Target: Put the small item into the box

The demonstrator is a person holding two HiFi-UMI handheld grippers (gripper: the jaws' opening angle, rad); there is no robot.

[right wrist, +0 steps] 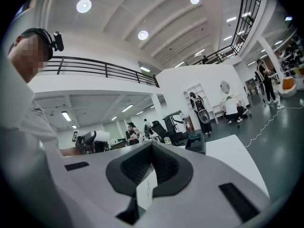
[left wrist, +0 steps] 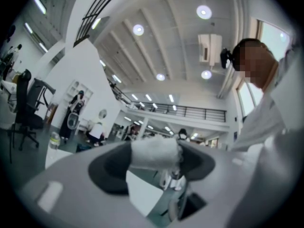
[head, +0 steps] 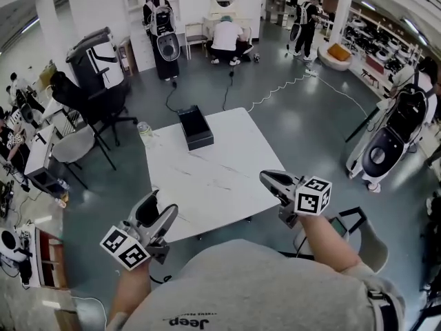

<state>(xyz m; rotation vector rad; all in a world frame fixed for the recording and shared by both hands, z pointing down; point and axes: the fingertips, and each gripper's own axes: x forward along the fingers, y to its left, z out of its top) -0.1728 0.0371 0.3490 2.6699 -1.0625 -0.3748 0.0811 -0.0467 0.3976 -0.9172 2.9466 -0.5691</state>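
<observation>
A white marble-look table (head: 207, 178) lies ahead of me, with an open dark box (head: 195, 126) at its far edge. In the head view my left gripper (head: 164, 202) hangs off the table's near left corner. In the left gripper view its jaws (left wrist: 154, 153) stand wide, pressed on a small crumpled white item (left wrist: 153, 151) that spans the dark pads. My right gripper (head: 265, 178) hovers at the table's near right edge. In the right gripper view its ribbed pads (right wrist: 152, 163) meet with nothing I can make out between them. The box (right wrist: 195, 142) shows beyond them.
A clear bottle (head: 145, 131) stands at the table's far left corner. Office chairs (head: 89, 109) stand to the left and a white wheeled robot (head: 386, 143) to the right. People (head: 226, 40) are at the back, and a cable (head: 289, 88) trails over the floor.
</observation>
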